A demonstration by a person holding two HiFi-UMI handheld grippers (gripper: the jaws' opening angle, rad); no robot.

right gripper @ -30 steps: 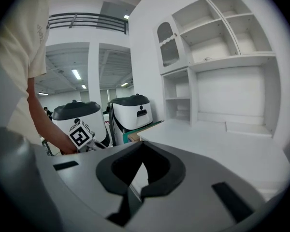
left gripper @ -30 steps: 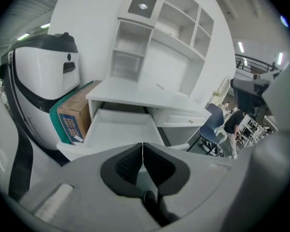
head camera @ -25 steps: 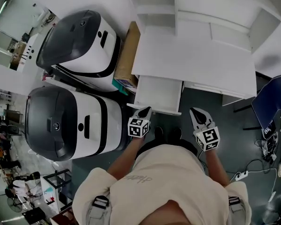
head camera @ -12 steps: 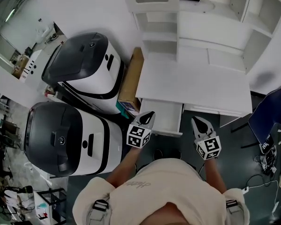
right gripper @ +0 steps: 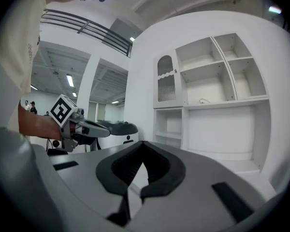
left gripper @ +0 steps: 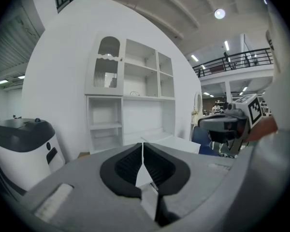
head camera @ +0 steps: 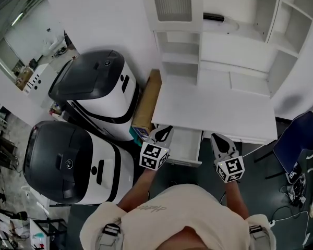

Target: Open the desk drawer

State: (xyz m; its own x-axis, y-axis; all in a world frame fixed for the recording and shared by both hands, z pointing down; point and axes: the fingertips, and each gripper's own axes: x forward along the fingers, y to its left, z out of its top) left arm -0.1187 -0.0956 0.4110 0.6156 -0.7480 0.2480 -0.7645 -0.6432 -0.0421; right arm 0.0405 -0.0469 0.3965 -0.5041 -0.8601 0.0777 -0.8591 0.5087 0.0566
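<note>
A white desk (head camera: 214, 105) stands under a white shelf unit. Its left drawer (head camera: 187, 146) is pulled out from under the front edge and shows a bare white inside. My left gripper (head camera: 166, 131) is shut with nothing in it, its tips at the drawer's front left corner. My right gripper (head camera: 215, 138) is also shut and holds nothing, just right of the drawer, in front of the desk edge. In the left gripper view the left gripper (left gripper: 143, 146) points at the desk (left gripper: 171, 141). In the right gripper view the right gripper (right gripper: 143, 146) faces the shelves.
Two large white and dark grey machines (head camera: 96, 87) (head camera: 68, 160) stand left of the desk. A cardboard box (head camera: 146, 100) is wedged between them and the desk. A blue chair (head camera: 295, 139) and floor cables are at the right. The shelf unit (head camera: 219, 35) rises behind the desktop.
The head view has tipped upward, showing more of the shelves. Both grippers stay shut by the drawer front, and the drawer stays pulled out.
</note>
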